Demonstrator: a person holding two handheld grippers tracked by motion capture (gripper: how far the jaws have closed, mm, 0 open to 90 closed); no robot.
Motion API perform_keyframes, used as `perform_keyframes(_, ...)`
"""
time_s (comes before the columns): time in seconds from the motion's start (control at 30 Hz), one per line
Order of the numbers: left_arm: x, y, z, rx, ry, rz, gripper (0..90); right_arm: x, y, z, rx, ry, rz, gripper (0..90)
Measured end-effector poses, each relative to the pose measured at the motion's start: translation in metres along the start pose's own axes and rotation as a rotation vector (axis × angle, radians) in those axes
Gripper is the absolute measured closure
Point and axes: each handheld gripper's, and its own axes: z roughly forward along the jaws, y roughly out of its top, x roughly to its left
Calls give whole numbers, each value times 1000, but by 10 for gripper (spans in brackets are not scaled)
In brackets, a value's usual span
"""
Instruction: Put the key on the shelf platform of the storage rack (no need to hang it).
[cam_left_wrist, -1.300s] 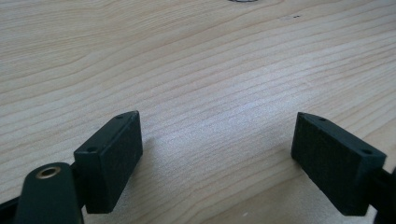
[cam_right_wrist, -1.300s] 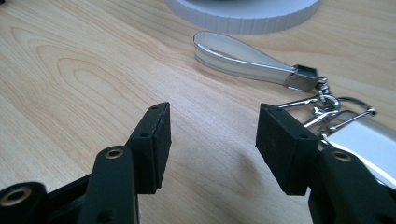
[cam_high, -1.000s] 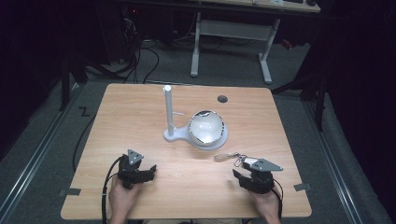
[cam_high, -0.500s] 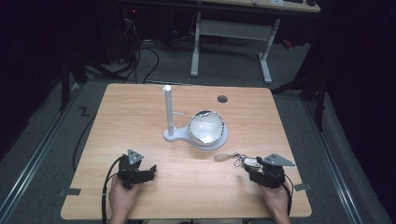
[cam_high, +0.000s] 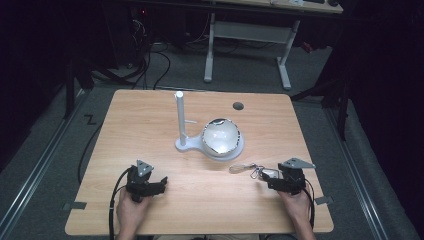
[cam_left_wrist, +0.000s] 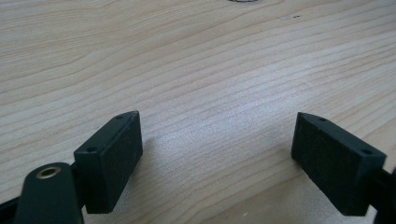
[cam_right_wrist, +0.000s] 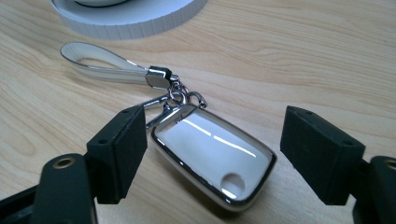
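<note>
Your right gripper (cam_high: 266, 179) sat low at the table's (cam_high: 150, 125) 4 o'clock corner with its jaws spread wide, and the key fob (cam_right_wrist: 212, 156) lay flat on the wood between them. In the right gripper view the left jaw looked to be touching or just beside the fob's near edge, while the right jaw stood well apart from it; nothing was clamped. Your left gripper (cam_left_wrist: 219, 154) rested near the 7 o'clock edge, jaws apart too, with bare wood between them.

The fob lay toward 5 o'clock of the white stand (cam_high: 210, 147), near but apart from its base. A clasp (cam_right_wrist: 175, 95) at its top led to a pale strap loop (cam_right_wrist: 100, 67) lying toward the stand. On the stand stood a post (cam_high: 179, 117) and a round glossy piece (cam_high: 221, 135); I could not tell from above whether that was a bowl or a dome.

As for handling, I judged the fob light, rigid and slick: a glossy face with a polished metal rim, so the pads could skate off if you closed on the rounded corners. The better hold was across its two long sides, mid-body, squarely. The strap seemed soft and would dangle, and the clasp would swing, so a hold on either would leave the fob free to turn.
</note>
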Motion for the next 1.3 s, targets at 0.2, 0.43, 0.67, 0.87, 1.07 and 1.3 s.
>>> perform_keyframes(0.2, 0, 0, 0, 1, -2, 1, 167, -2, 0, 8, 19, 26, -9, 180)
perform_keyframes(0.43, 0, 0, 0, 1, -2, 1, 167, -4, -2, 17, 64, 28, -15, 187)
perform_keyframes(0.67, 0, 0, 0, 1, -2, 2, 167, -1, -4, 14, 64, 10, -54, 373)
perform_keyframes(0.87, 0, 0, 0, 0, 0, 0, 167, 3, -5, 13, 60, 7, -78, 440)
perform_keyframes(1.07, 0, 0, 0, 0, -1, 1, 167, 5, -5, 12, 60, 17, -94, 491)
perform_keyframes(1.3, 0, 0, 0, 1, -2, 1, 167, 7, -6, 8, 32, 18, -86, 503)
